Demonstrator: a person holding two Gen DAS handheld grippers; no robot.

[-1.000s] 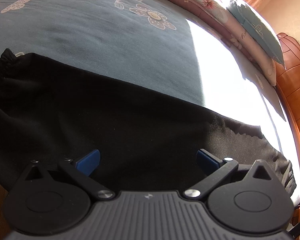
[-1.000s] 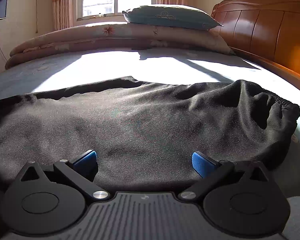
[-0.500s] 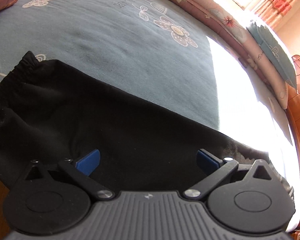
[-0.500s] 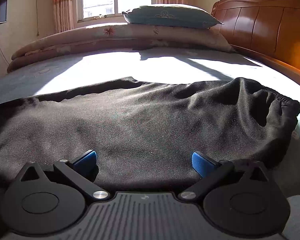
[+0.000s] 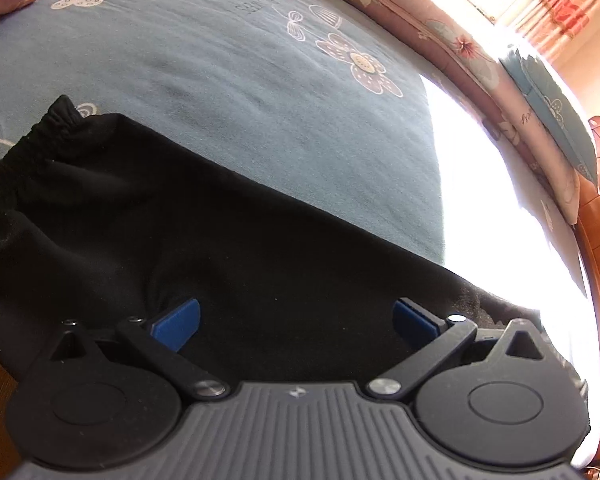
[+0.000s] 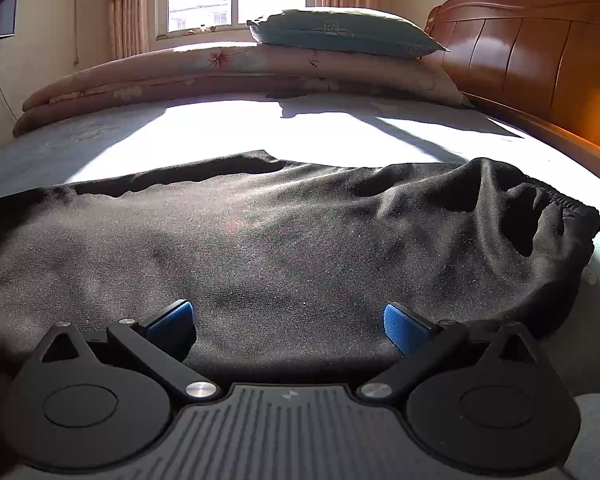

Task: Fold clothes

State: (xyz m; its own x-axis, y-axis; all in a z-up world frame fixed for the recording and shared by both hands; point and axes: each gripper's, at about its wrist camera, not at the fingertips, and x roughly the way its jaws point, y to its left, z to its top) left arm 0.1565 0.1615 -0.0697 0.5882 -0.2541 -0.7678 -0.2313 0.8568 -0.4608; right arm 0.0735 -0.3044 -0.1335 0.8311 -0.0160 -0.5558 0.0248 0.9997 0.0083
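With my left gripper and right gripper both spread wide over the black trousers, I fear pinching only the top layer, so the fold drags crooked on the bed.

Spread right claw over black garment

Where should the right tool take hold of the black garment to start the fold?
Probably at the elastic cuffed end of the black garment, which bunches up off the bed at the right. Come in low from the near edge: the raised, puckered hem gives the open right tool a lip to pinch, while the middle lies flat.
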